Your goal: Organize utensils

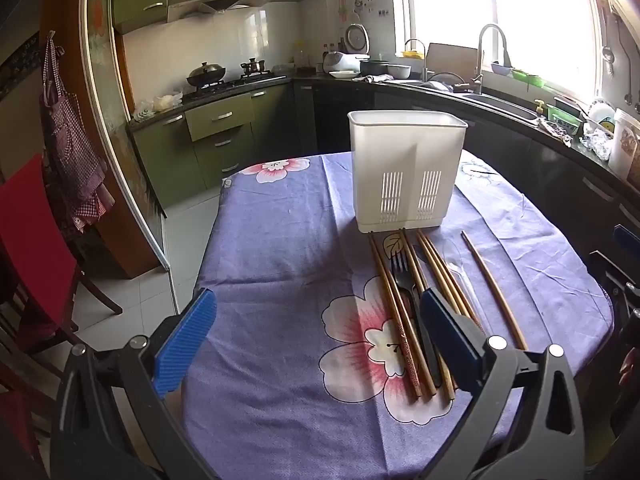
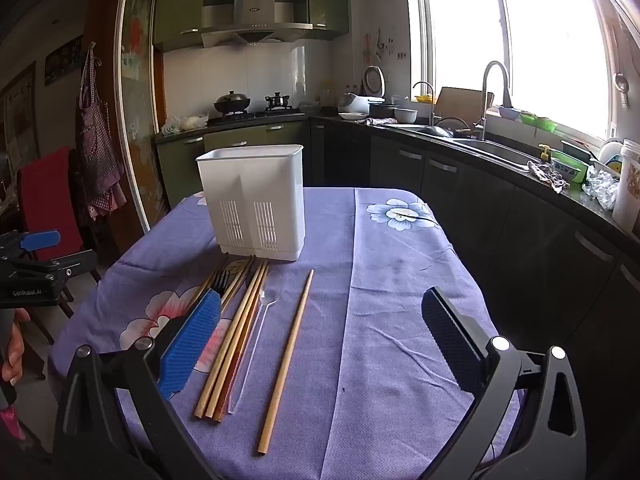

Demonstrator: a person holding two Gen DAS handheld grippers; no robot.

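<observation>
A white slotted utensil holder [image 1: 406, 172] stands upright on the purple flowered tablecloth [image 1: 280, 264]; it also shows in the right wrist view [image 2: 256, 204]. In front of it lie several wooden chopsticks [image 1: 404, 320], a black fork [image 1: 406, 284] and a clear plastic spoon [image 1: 464, 276]. One chopstick [image 2: 286, 356] lies apart to the right, beside the clear spoon [image 2: 256, 328]. My left gripper [image 1: 316, 336] is open and empty above the cloth, left of the utensils. My right gripper [image 2: 320, 340] is open and empty, over the lone chopstick.
The table edge falls away at the left toward a red chair [image 1: 32, 248] and tiled floor. A dark kitchen counter with sink [image 2: 492, 152] runs along the right. The left gripper's body [image 2: 36, 272] shows at the far left of the right wrist view.
</observation>
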